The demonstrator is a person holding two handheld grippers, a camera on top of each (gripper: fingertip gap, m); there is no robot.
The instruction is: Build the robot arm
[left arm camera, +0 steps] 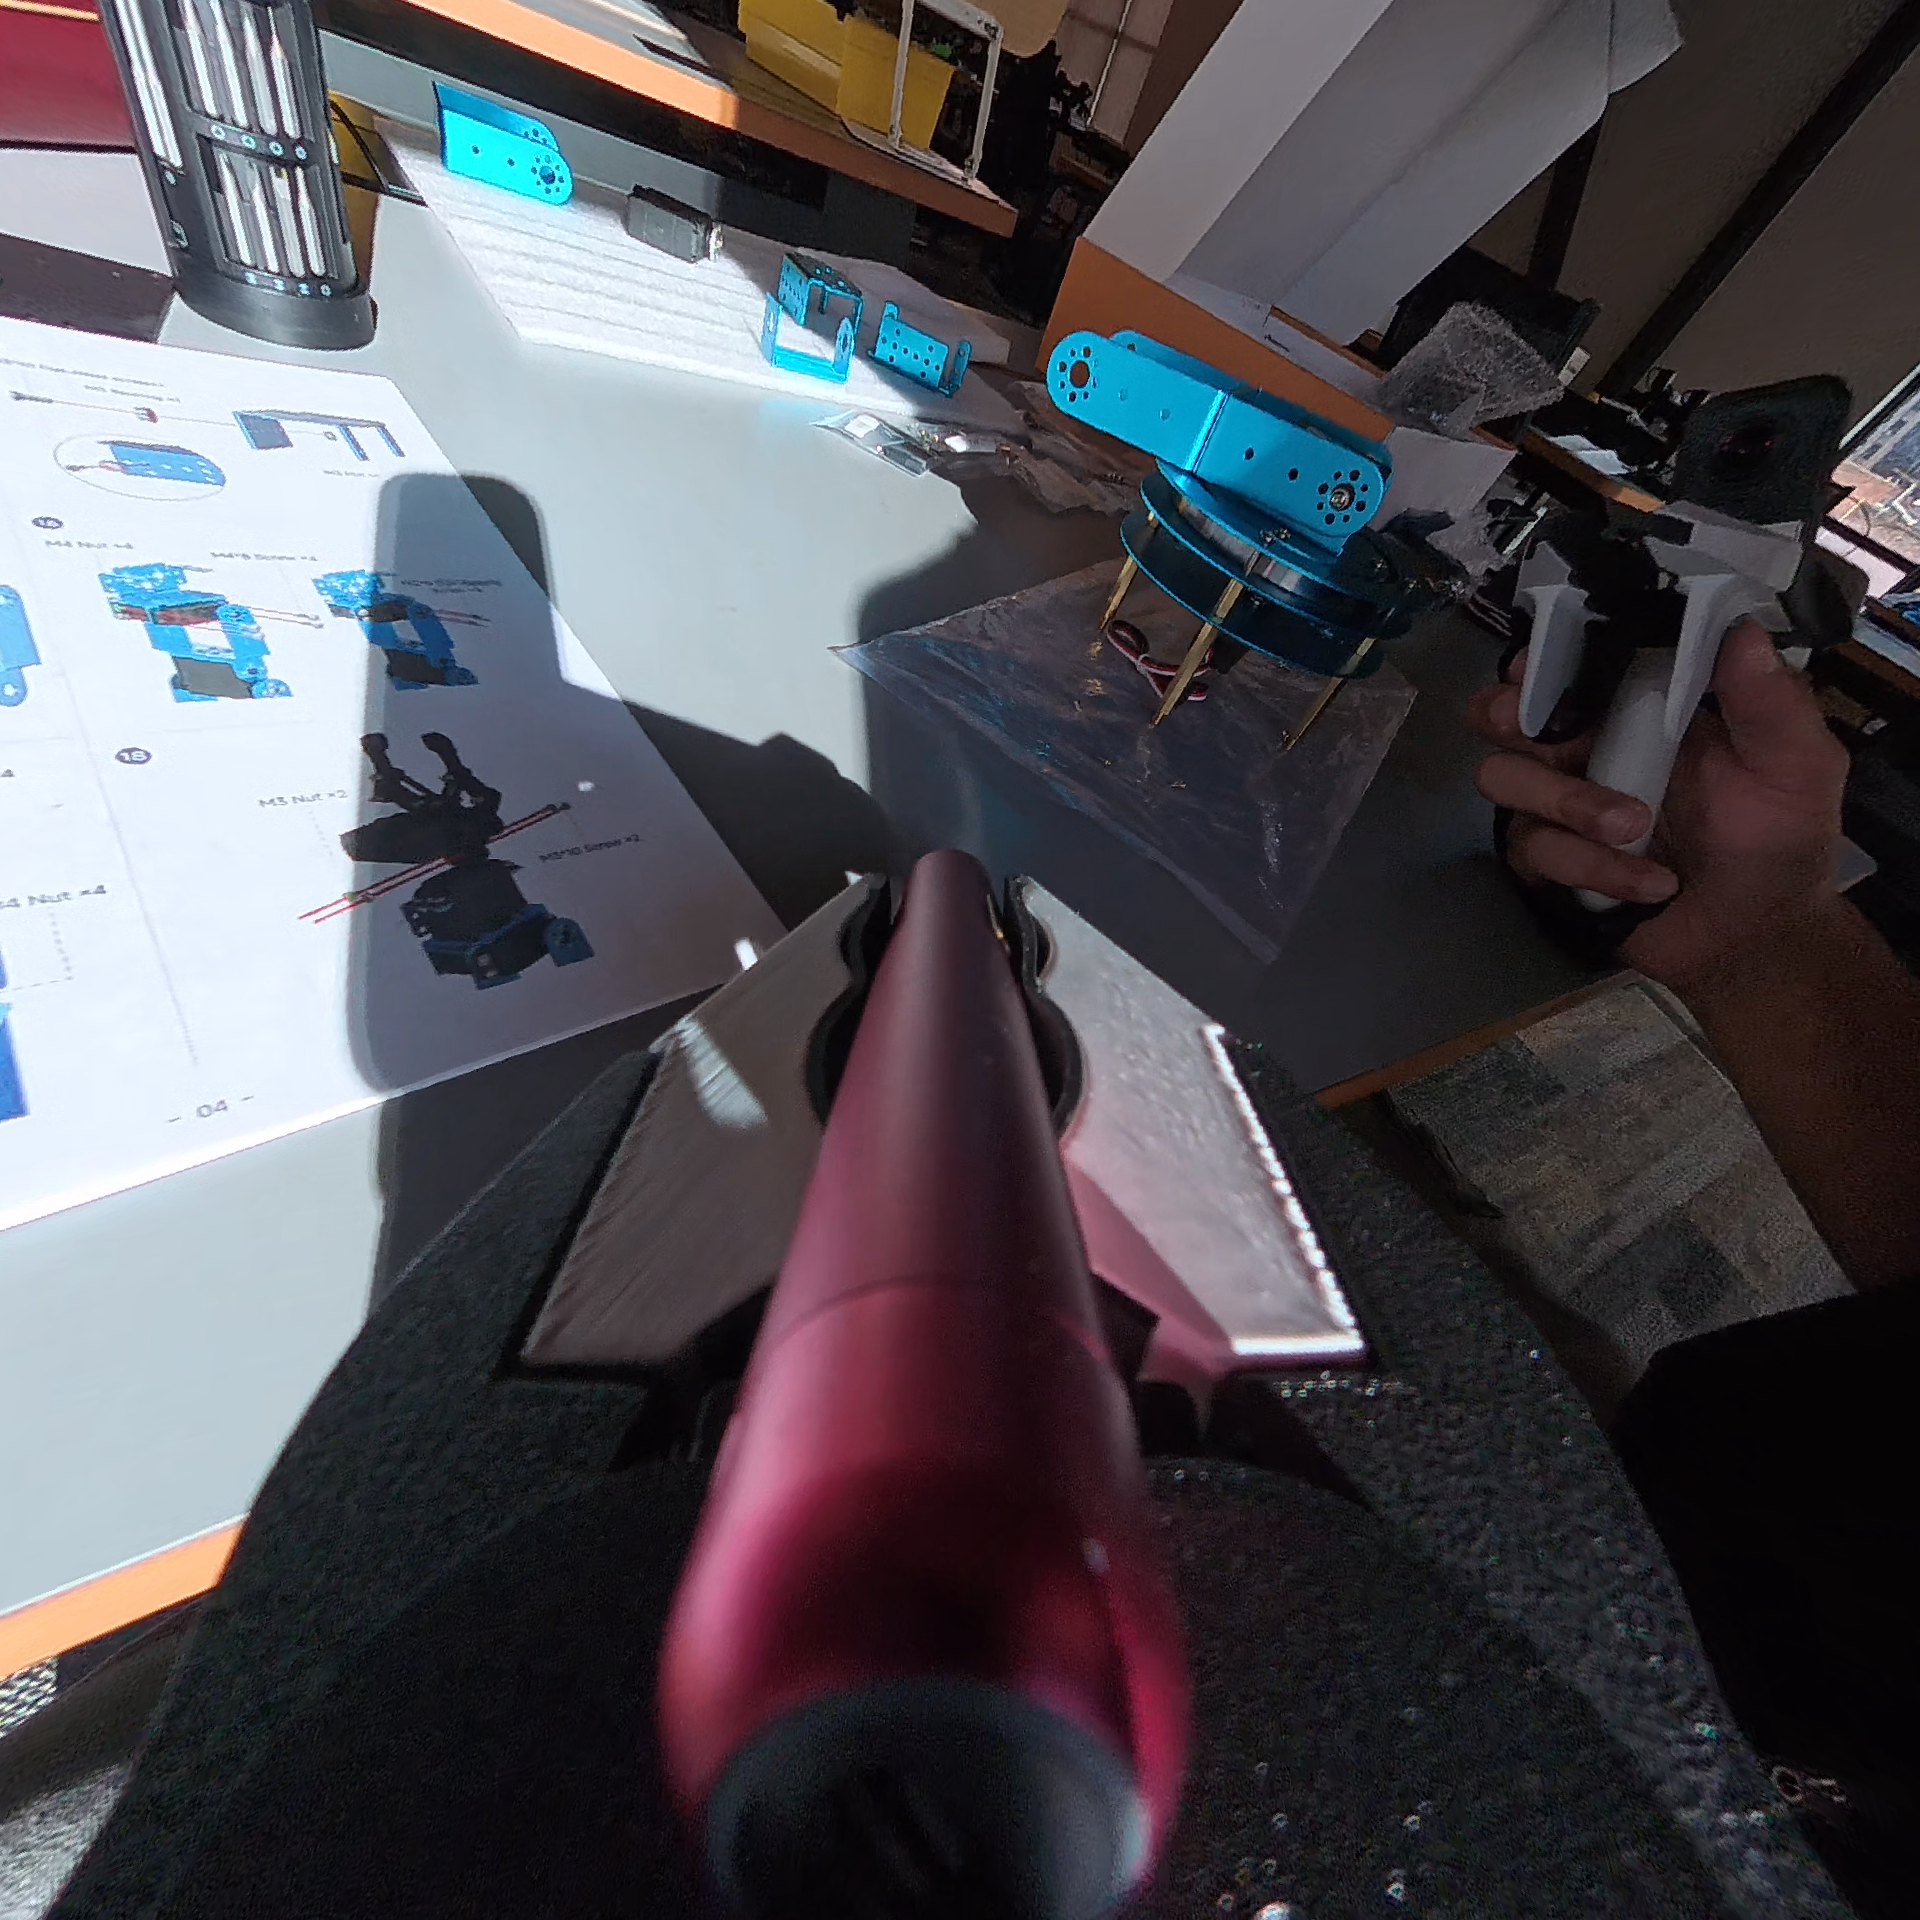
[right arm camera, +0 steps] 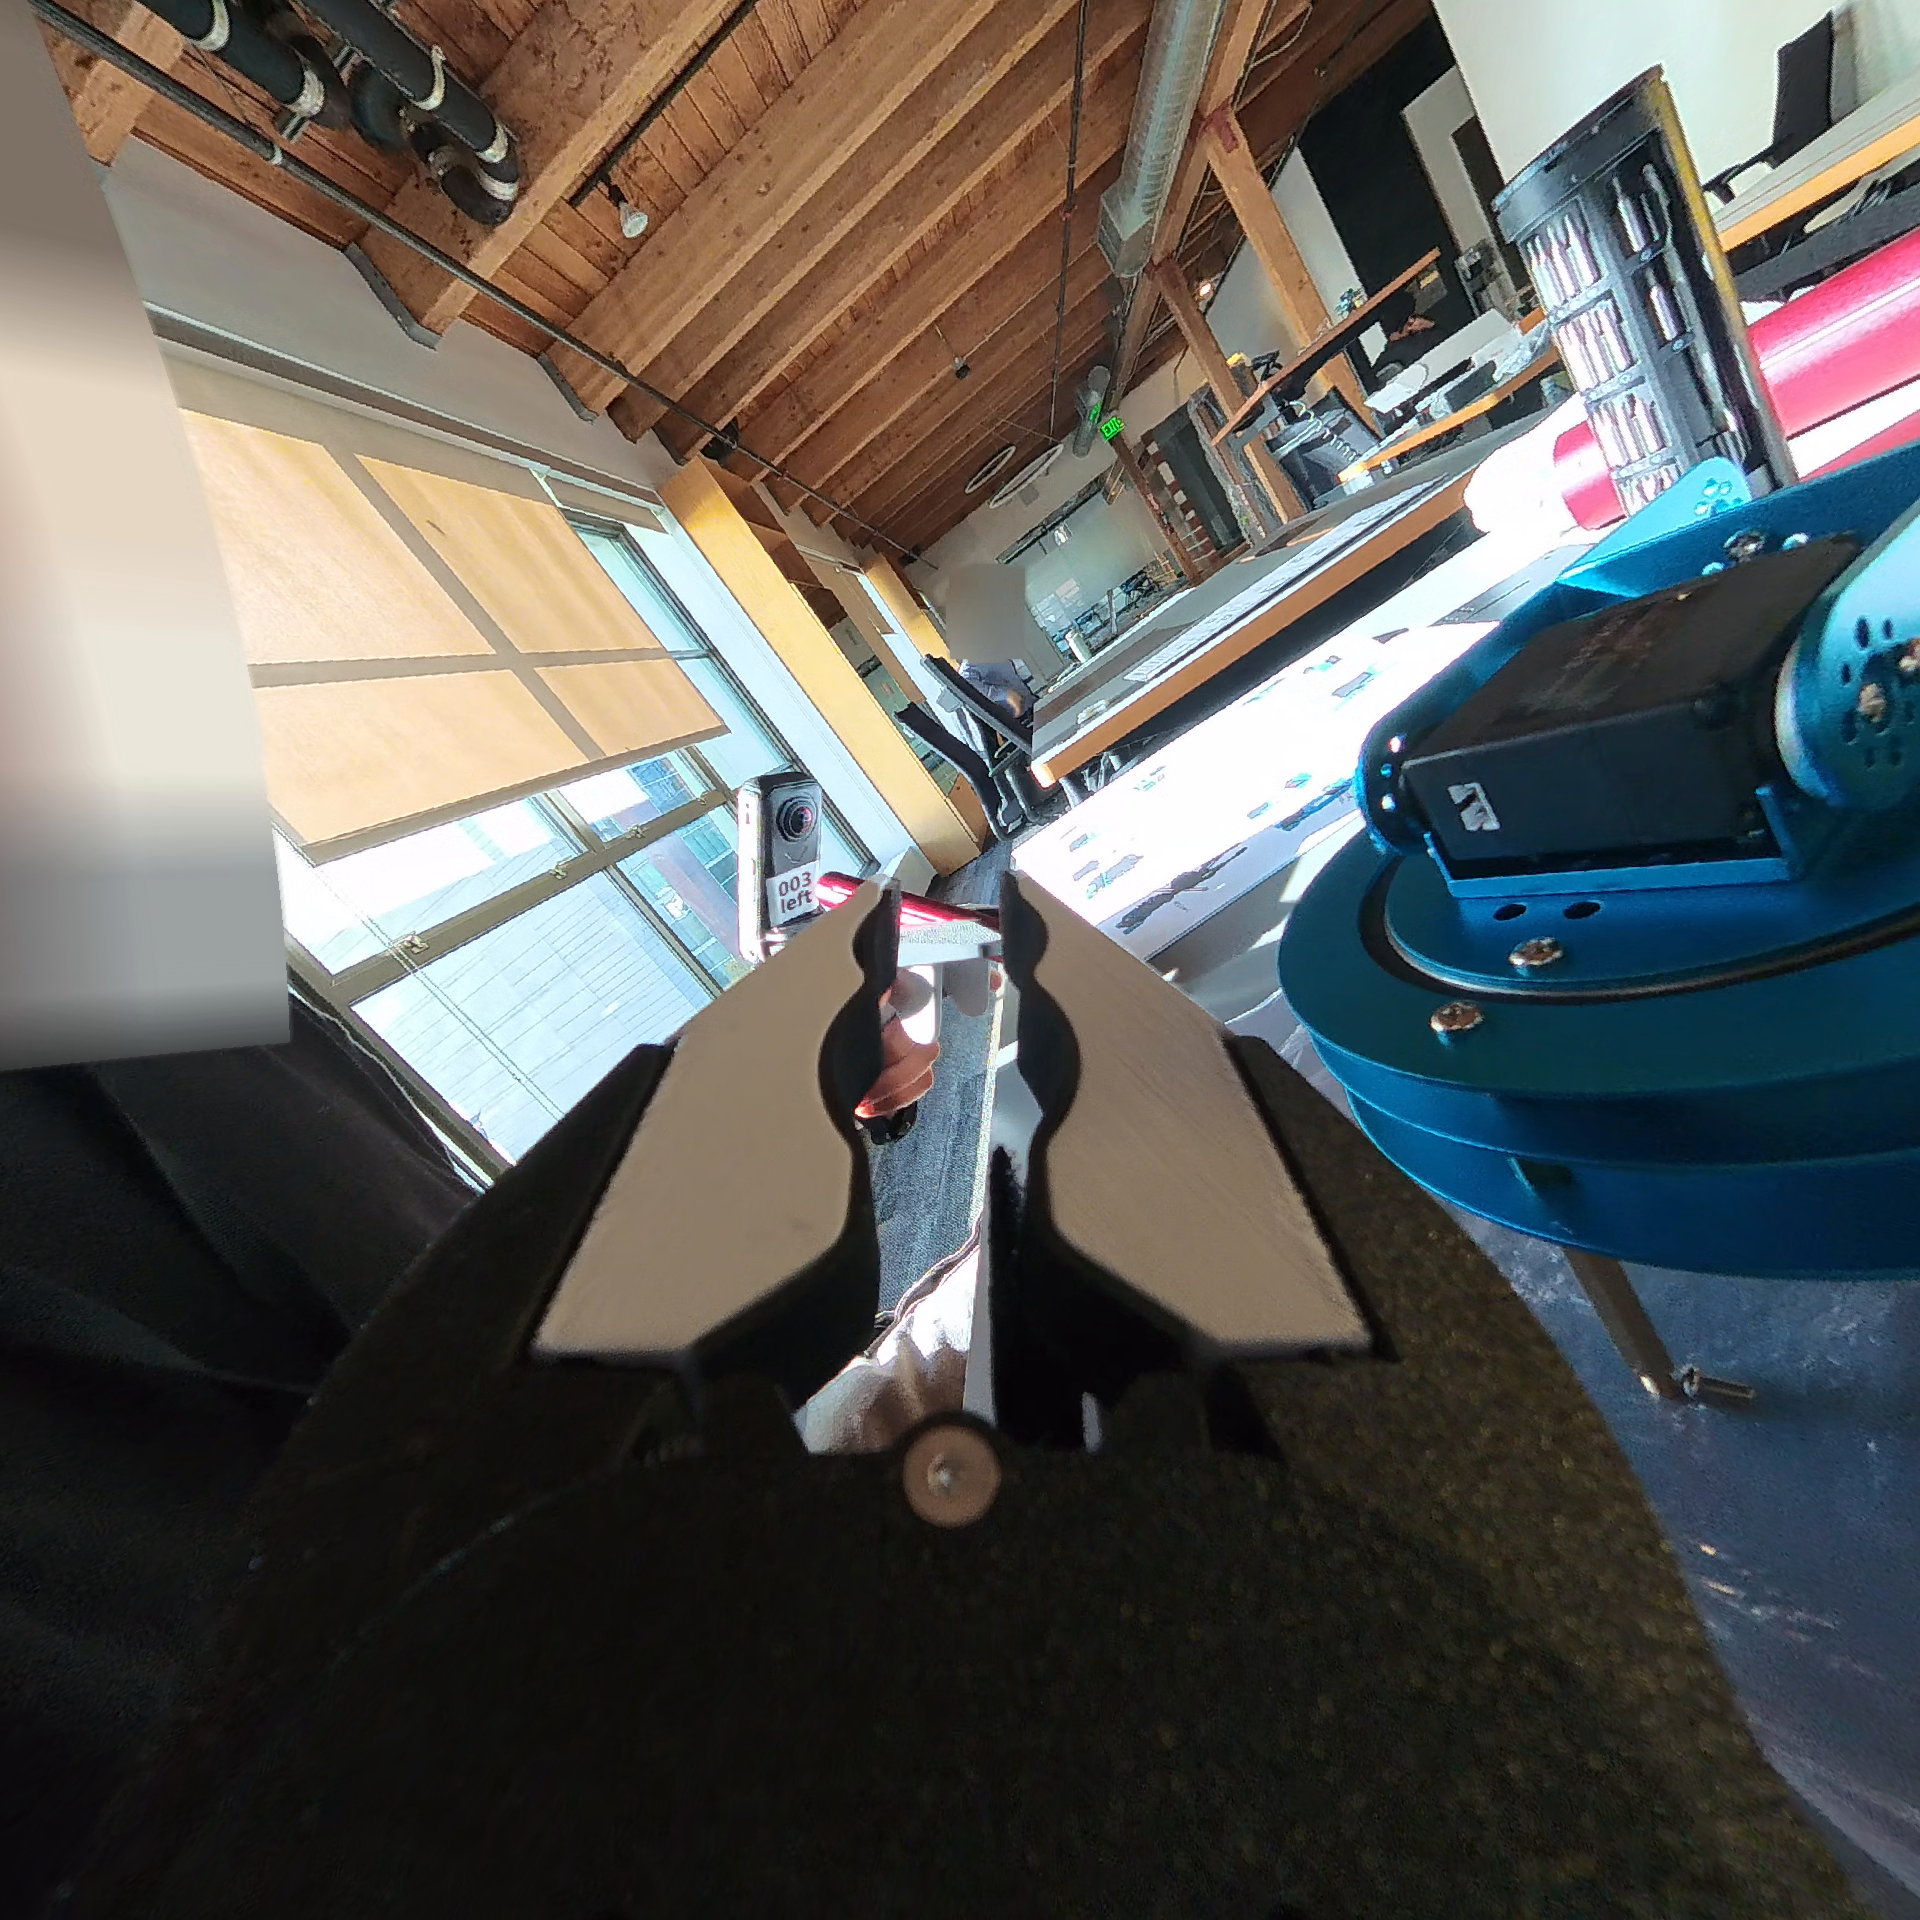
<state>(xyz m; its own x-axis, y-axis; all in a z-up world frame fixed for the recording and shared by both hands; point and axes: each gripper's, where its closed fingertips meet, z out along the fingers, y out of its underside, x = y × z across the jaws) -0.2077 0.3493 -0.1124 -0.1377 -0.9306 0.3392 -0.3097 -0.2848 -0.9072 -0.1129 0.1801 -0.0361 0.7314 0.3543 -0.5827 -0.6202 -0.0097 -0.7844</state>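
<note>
My left gripper (left arm camera: 948, 894) is shut on a maroon screwdriver handle (left arm camera: 935, 1247) that runs along the fingers and pokes out just past the tips, above the grey table. A blue metal turntable assembly (left arm camera: 1236, 488) with a bracket arm stands on brass posts on a plastic bag (left arm camera: 1091, 727), ahead and to the right. My right gripper (right arm camera: 943, 920) is narrowly open and empty, right beside the assembly (right arm camera: 1558, 1039) and its black servo (right arm camera: 1590, 779). It also shows in the left wrist view (left arm camera: 1621, 634), held by a hand.
A printed instruction sheet (left arm camera: 260, 727) lies at the left. A black bit holder (left arm camera: 249, 177) stands behind it. Loose blue brackets (left arm camera: 821, 322) and a small servo (left arm camera: 675, 223) lie on white foam. Small screw bags (left arm camera: 914, 442) lie near the assembly. A loose screw (right arm camera: 1704, 1387) lies by a post. There is about 20 cm between the tips of the two grippers.
</note>
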